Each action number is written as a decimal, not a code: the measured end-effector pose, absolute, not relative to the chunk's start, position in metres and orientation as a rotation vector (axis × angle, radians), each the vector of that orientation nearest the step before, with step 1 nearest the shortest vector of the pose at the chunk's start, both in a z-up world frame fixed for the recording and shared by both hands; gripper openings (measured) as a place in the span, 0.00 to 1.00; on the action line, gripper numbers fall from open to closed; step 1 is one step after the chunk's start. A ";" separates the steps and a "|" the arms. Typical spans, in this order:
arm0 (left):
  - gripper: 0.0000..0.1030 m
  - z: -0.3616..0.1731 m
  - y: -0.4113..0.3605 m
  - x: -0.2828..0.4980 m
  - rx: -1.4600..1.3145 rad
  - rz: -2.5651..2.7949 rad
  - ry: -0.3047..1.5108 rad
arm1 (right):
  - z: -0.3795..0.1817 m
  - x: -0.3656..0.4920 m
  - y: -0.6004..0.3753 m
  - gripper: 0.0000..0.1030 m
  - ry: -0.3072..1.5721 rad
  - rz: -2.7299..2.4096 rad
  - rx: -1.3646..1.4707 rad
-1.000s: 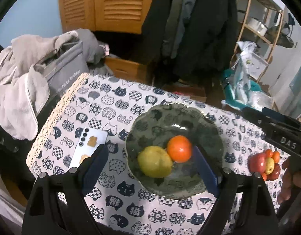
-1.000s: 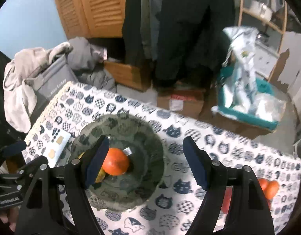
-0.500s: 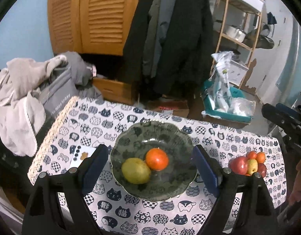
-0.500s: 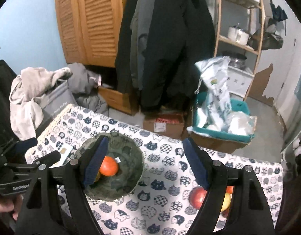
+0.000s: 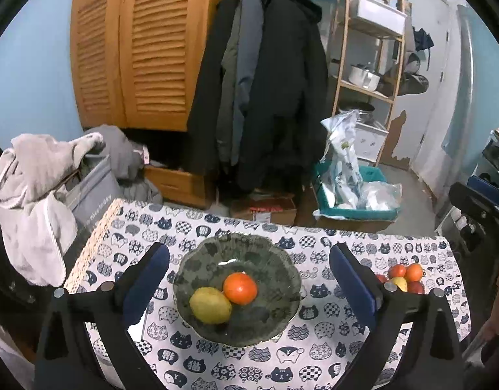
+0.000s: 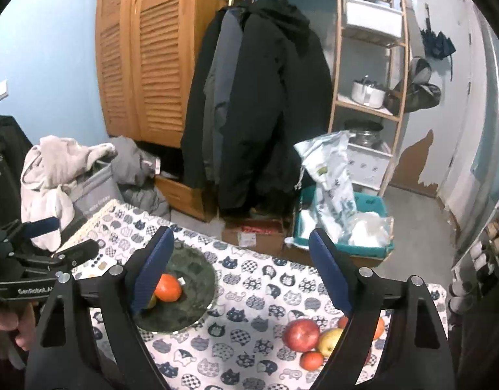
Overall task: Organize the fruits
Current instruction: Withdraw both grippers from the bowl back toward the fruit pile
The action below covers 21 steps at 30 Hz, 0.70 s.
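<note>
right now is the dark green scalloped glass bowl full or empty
Partly filled: the dark green scalloped glass bowl holds only a round orange fruit and a yellow-green pear; most of its floor is bare.

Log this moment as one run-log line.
left gripper: open, empty | right gripper: open, empty | bowl: orange, pear | fruit pile: on tablecloth

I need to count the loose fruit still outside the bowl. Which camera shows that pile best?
The right wrist view: the fruit pile lies near and mostly unobstructed, though its own finger hides part. In the left wrist view it sits small at the table's far right edge.
</note>
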<state>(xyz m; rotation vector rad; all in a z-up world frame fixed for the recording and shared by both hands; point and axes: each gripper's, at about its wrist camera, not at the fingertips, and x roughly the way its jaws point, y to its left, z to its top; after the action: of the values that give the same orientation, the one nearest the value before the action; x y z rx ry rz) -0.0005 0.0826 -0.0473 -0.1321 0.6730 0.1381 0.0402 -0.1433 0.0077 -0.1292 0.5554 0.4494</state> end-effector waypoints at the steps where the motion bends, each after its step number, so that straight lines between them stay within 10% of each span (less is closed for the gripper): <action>1: 0.97 -0.045 0.080 -0.001 -0.129 0.134 0.668 | 0.010 0.039 -0.147 0.82 0.550 0.446 -0.127; 21: 0.99 -0.043 0.001 0.022 -0.051 0.015 0.690 | 0.009 0.025 -0.242 0.83 0.513 0.277 -0.103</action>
<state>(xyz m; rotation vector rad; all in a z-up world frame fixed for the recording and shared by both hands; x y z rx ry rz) 0.0222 0.0012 -0.0426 -0.0513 0.6900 0.0153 0.0254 -0.2420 0.0086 -0.1030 0.5133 0.2768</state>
